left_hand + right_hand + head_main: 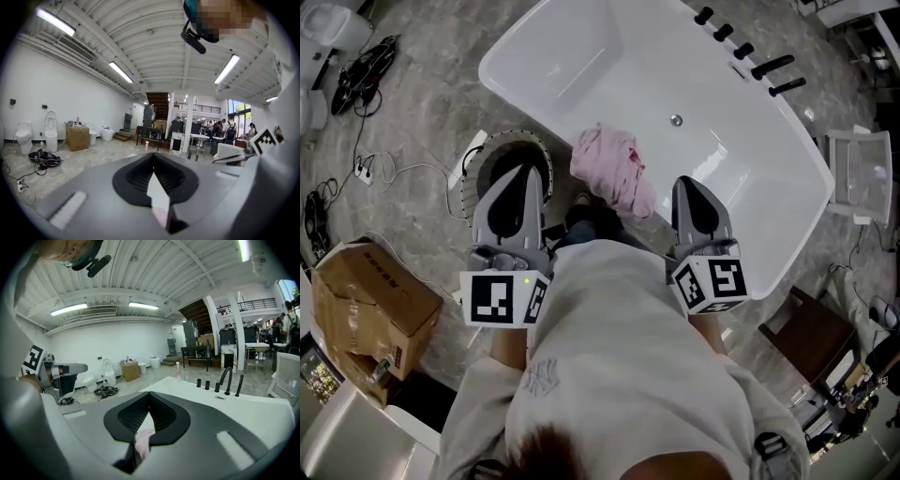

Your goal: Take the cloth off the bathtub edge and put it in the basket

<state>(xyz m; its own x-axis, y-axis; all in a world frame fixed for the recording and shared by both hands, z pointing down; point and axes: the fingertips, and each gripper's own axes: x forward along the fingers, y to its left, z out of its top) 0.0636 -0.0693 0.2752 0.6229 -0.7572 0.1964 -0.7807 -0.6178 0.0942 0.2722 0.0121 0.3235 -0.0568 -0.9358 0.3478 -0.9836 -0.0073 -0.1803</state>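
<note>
Now the left claw (523, 174) and right claw (689, 186) point forward, flanking the cloth (609, 167) on the bathtub (542, 97) edge. Both are pressed together, empty.

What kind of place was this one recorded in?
Probably a large open showroom or workshop, not a home bathroom. The white bathtub stands free on a stone-look floor, toilets stand along a bare wall near a cardboard box, and strip lights hang under an exposed ceiling.

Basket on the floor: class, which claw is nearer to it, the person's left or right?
Left. The left claw hangs over the basket in the head view; the right claw is beyond the pink cloth, over the bathtub.
</note>
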